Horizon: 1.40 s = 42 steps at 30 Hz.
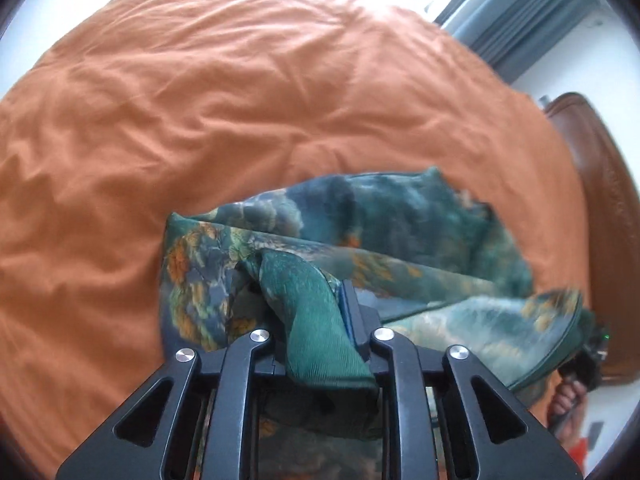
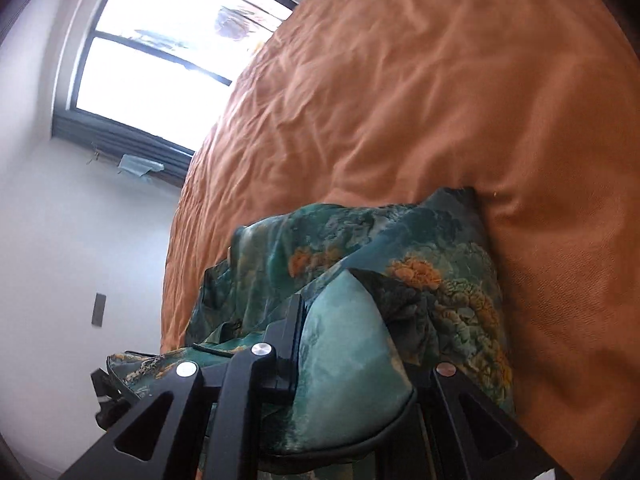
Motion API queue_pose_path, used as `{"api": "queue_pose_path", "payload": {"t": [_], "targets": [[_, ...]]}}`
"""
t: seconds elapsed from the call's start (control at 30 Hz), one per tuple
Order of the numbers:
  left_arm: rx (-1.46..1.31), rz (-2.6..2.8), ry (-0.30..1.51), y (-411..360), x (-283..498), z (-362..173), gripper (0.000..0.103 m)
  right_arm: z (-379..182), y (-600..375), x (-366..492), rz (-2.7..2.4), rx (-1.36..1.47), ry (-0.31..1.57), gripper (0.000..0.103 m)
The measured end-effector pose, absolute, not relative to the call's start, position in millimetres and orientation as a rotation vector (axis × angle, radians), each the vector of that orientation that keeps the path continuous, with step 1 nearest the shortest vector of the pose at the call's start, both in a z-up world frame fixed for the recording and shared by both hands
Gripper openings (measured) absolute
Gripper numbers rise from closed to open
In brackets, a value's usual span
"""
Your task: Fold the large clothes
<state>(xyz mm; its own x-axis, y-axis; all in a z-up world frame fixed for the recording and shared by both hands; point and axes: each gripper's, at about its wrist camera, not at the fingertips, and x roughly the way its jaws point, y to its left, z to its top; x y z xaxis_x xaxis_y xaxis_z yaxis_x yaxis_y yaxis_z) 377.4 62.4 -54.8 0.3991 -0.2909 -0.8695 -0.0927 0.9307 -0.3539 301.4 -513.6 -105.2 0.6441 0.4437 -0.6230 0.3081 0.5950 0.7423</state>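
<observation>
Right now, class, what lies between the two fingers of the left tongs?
A dark green fold of the patterned garment fills the left tongs, over the orange bedspread; the left wrist view shows it.

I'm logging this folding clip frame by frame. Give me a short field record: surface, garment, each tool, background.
surface: rumpled orange bedspread
garment: green satin garment with orange floral print, bunched near the bedspread's edge, partly lifted
left tool: fold of dark green fabric between its fingers
right tool: shut on a pale green fold of the garment
background: bright window with dark frame, brown leather headboard
</observation>
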Motion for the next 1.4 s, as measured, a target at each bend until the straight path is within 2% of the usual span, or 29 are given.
{"api": "queue_pose_path", "payload": {"t": [0.1,0.13,0.17,0.2,0.23,0.27,0.33,0.37,0.4,0.47,0.63,0.77,0.8,0.83,0.87,0.9,0.93,0.97,1.2,1.3,1.4], "targets": [[-0.385,-0.131,1.201,61,386,-63,0.026,-125,-524,299,0.107,1.117,0.917,0.021],[-0.407,-0.15,1.211,64,388,-59,0.028,-128,-529,302,0.136,1.184,0.918,0.031],[-0.443,-0.179,1.216,67,390,-55,0.036,-127,-534,302,0.169,1.24,0.907,0.039],[-0.498,-0.217,1.216,73,392,-51,0.045,-125,-538,302,0.195,1.287,0.89,0.052],[-0.554,-0.251,1.211,80,393,-47,0.048,-120,-543,303,0.218,1.337,0.875,0.06],[-0.611,-0.28,1.2,89,392,-40,0.055,-113,-546,302,0.224,1.346,0.862,0.063],[-0.642,-0.282,1.146,101,389,-26,0.079,-93,-550,302,0.213,1.288,0.824,0.066],[-0.627,-0.248,1.094,110,385,-16,0.096,-82,-553,303,0.206,1.24,0.802,0.068],[-0.616,-0.225,1.057,116,381,-10,0.099,-71,-554,301,0.198,1.187,0.788,0.071],[-0.617,-0.233,1.032,129,375,-8,0.099,-54,-552,299,0.16,1.058,0.796,0.073],[-0.511,-0.22,1.077,120,372,-42,0.099,-52,-510,308,0.137,0.65,0.974,0.073],[-0.434,-0.066,1.136,88,392,-90,0.095,-74,-482,328,0.016,0.433,1.022,0.075],[-0.424,-0.044,1.14,82,395,-95,0.087,-82,-481,329,-0.025,0.43,1.019,0.075],[-0.413,-0.031,1.141,76,398,-100,0.081,-89,-481,332,-0.035,0.466,1.027,0.07],[-0.402,-0.04,1.143,69,400,-102,0.055,-94,-481,336,-0.033,0.498,1.039,0.061],[-0.387,-0.063,1.152,62,402,-102,0.016,-97,-479,337,-0.042,0.482,1.054,0.031],[-0.335,-0.049,1.156,56,401,-98,0.014,-92,-474,336,-0.071,0.413,1.048,0.017],[-0.273,-0.028,1.123,50,397,-87,0.008,-82,-472,329,-0.076,0.359,1.019,0.015],[-0.116,-0.008,0.795,31,385,-10,0.008,3,-441,311,-0.115,0.141,0.703,0.012],[-0.015,0.07,0.743,15,402,-30,0.009,-5,-436,325,-0.168,0.081,0.676,0.012],[0.031,0.104,0.851,12,420,-88,0.011,-53,-439,344,-0.197,0.063,0.784,0.012]]}}
